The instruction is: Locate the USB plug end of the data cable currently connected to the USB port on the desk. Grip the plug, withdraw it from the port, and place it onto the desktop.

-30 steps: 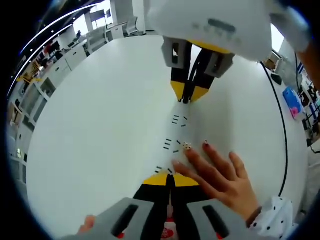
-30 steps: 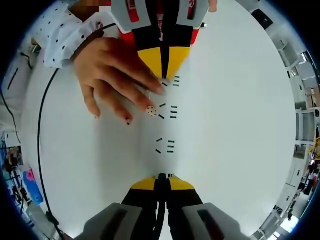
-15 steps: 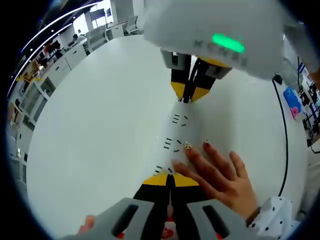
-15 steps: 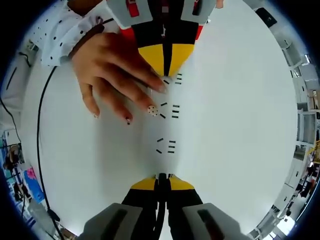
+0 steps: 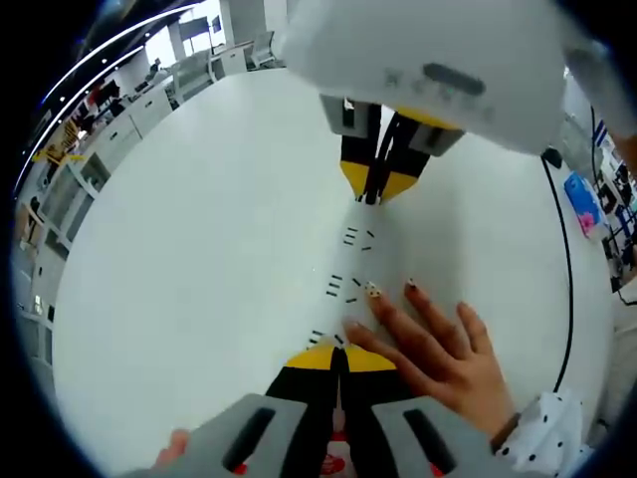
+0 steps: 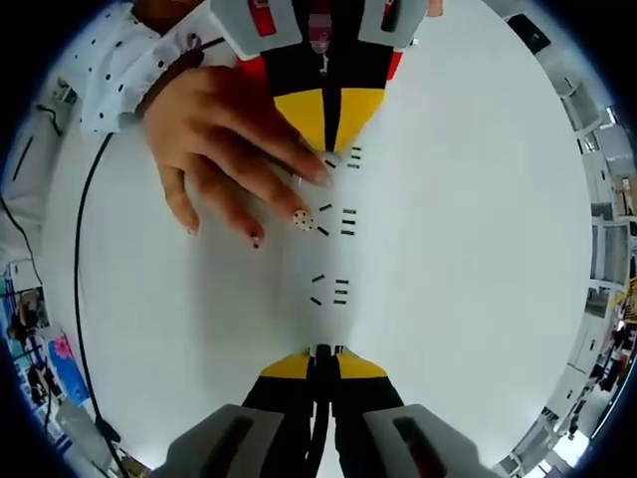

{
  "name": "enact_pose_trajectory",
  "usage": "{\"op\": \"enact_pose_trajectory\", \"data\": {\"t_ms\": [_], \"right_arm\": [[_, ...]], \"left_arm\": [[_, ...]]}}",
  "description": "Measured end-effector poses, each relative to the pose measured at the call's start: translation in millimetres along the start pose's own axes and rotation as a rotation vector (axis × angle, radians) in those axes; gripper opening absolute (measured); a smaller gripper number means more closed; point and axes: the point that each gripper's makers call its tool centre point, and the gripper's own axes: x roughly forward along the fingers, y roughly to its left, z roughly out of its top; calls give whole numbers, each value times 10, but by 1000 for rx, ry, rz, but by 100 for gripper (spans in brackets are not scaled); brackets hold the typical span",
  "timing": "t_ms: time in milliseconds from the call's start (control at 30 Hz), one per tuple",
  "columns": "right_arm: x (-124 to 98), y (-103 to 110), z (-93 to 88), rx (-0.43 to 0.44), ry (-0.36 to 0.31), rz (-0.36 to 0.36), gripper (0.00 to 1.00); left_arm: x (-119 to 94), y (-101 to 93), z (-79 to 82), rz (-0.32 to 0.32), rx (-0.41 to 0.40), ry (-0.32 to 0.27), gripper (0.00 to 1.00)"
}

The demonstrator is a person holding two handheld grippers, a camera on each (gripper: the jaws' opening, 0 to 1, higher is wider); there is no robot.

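We hold our left gripper [image 5: 336, 351] and right gripper [image 6: 322, 352] tip to tip on the white counter [image 5: 199, 249], and the fingers of both are pressed closed on nothing. A bare hand [image 5: 438, 349] lies flat beside small black marks [image 5: 343, 287]. The left gripper view shows far desks [image 5: 119, 119]. The right gripper view shows a spotted sleeve [image 6: 109, 65] and a black cable [image 6: 80, 289] near the counter's edge; we cannot find its plug.

Round white surface [image 5: 199, 249] bears three groups of short black dash marks [image 6: 341, 290] along its centre, a thin black cable [image 5: 567, 259] curving near its edge, and office desks and chairs [image 5: 189, 70] beyond.
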Motion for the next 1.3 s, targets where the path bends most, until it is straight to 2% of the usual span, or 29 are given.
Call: {"op": "enact_pose_trajectory", "data": {"t_ms": [833,1300], "right_arm": [[-10,-25,-3,-1,-4,-1,9],[-11,-22,5,-15,15,3,9]], "left_arm": [[3,-1,-26,-4,-2,18,2],[7,4,-27,-4,-2,17,2]]}}
